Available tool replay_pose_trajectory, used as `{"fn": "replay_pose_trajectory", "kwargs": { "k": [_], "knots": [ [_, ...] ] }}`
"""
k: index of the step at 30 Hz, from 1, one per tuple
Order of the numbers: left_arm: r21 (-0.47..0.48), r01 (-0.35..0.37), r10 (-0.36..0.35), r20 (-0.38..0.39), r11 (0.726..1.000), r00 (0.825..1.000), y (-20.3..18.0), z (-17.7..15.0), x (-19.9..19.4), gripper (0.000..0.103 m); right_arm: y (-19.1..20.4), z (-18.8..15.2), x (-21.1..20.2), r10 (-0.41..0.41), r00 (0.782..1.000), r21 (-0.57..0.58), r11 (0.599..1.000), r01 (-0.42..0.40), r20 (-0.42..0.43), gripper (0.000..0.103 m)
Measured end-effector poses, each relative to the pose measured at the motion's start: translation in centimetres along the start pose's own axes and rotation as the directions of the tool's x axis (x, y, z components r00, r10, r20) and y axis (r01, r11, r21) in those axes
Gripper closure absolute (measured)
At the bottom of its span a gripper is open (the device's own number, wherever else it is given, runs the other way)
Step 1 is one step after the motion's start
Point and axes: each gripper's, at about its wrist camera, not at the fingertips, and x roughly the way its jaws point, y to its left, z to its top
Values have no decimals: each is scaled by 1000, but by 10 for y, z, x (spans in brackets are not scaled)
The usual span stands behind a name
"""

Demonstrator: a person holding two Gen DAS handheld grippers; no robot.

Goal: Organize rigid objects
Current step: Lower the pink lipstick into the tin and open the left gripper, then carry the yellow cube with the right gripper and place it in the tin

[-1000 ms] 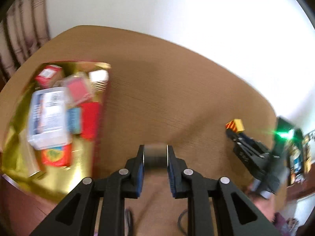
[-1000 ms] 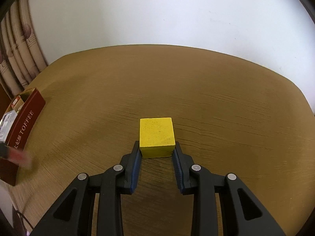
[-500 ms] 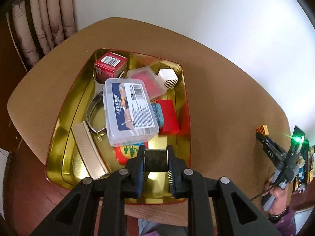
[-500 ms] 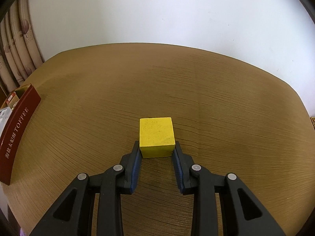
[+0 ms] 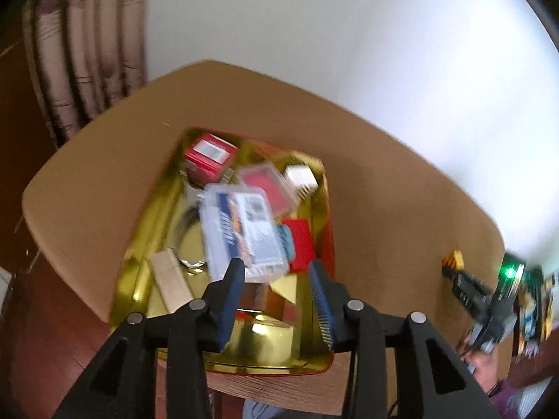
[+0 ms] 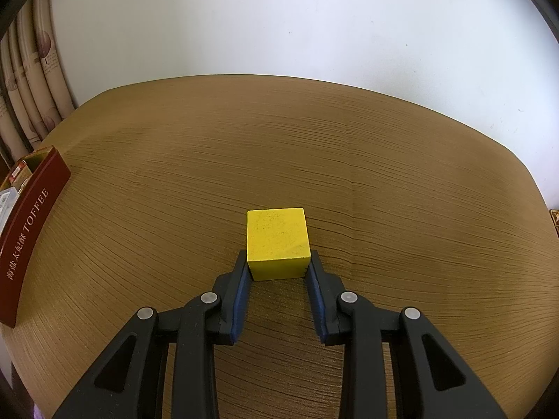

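Spanning toward a white wall (image 6: 279, 17), grained wooden table (image 6: 384, 174), seemingly curtain-flanked (image 6: 24, 80).

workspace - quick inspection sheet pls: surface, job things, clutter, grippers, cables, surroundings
surface: wooden table, rounded corners.
job's things: yellow cube between the right gripper's pads; gold tin tray holding a clear plastic case, red boxes and other small items, blurred.
clutter: nothing seen on the table around the cube.
grippers: left gripper open above the tray, holding nothing; right gripper shut on the cube.
cables: nothing clearly seen.
surroundings: white wall, curtain at left.
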Motion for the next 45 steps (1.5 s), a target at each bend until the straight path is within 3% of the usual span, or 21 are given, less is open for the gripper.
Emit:
{"fn": "replay_pose_trajectory", "kwargs": {
  "k": [6,11,15,26,31,35,39,45],
  "knots": [
    [-28,-88,89,17,996,996,20,-13,-19,64,-1,0,0,0,1000,0,1000,0,0,74],
    [-59,-56,55,-24,997,998,35,-34,-15,64,-2,-1,0,-6,1000,-5,1000,6,0,74],
    [-19,-73,72,-51,997,996,32,-46,-4,64,0,-1,-1,-16,1000,-11,1000,16,0,74],
    [54,-153,152,13,987,988,25,-56,-7,64,28,-3,-15,-43,999,-72,996,44,7,75],
    [84,-216,212,49,973,976,23,-57,-12,64,78,1,-50,56,997,-123,991,-49,51,77],
    [79,-225,221,56,971,974,24,-56,-16,64,125,13,-86,188,979,-163,971,-173,82,82],
    [63,-230,227,47,971,973,30,-54,-18,64,176,22,-117,311,947,-227,931,-286,82,82],
    [24,-255,254,37,967,967,45,-49,-26,64,242,27,-133,473,881,-274,847,-456,-7,82]
  ]
}}
